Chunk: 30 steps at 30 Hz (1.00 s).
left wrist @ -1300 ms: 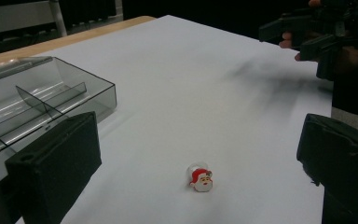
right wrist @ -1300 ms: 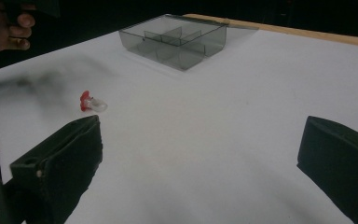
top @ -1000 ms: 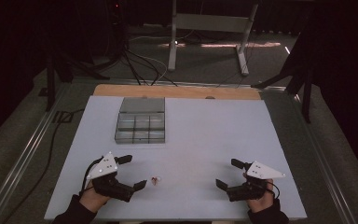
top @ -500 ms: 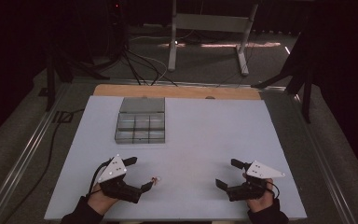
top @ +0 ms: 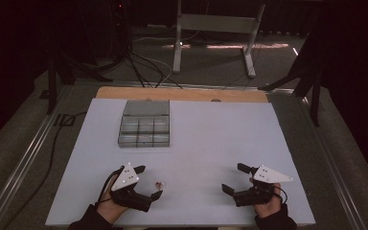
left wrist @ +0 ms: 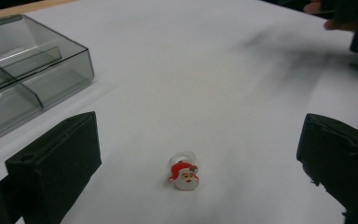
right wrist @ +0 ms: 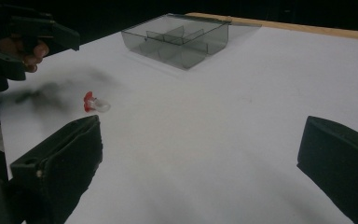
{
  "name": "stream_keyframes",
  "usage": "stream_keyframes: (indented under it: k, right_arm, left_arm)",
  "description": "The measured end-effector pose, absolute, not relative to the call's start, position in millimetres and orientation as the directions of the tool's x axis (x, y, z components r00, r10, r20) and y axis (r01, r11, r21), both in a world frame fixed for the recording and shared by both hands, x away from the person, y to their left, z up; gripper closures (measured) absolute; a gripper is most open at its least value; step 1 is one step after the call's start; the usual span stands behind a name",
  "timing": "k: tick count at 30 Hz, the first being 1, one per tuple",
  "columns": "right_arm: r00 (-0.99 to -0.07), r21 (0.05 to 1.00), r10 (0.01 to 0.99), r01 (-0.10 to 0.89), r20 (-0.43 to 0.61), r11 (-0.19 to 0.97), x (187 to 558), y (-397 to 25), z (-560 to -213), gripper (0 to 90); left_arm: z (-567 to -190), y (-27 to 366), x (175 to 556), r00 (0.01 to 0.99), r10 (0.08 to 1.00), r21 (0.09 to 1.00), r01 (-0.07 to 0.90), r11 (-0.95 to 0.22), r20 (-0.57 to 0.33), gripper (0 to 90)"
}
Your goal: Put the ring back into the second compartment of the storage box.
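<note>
A small Santa-face ring with a clear band lies on the white table top, near the front edge. My left gripper is open, and the ring sits just ahead of its jaw tips. In the left gripper view the ring lies between the two black jaws of that gripper, touching neither. My right gripper rests open at the front right with nothing between its jaws. From the right gripper view the ring is off to the left, by the left gripper.
A smoky clear compartment box stands at the back left of the table, its lid open; it is seen too as the box and the box. A wooden strip edges the far side. Cables and stand legs lie on the floor beyond.
My left gripper has slid right along the front edge, bringing its open jaws up to the ring. The right gripper has stayed put.
</note>
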State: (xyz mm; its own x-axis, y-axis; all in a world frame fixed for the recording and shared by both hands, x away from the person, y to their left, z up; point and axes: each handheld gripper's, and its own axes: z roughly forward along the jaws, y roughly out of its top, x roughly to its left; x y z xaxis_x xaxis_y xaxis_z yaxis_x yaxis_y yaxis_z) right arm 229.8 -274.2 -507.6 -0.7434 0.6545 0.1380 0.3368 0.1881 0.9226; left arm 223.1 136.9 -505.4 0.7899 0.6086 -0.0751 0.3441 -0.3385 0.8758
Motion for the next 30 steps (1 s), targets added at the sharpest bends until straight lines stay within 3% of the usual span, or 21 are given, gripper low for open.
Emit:
stream_keyframes:
  k: [30]
  right_arm:
    - [-0.745,0.92,0.653,0.341,0.138,0.195,229.9,-274.5,-508.4,0.0]
  left_arm:
    - [-523.9,117.8,227.6,0.798,0.598,0.798,0.408,-0.443,-0.075,0.1]
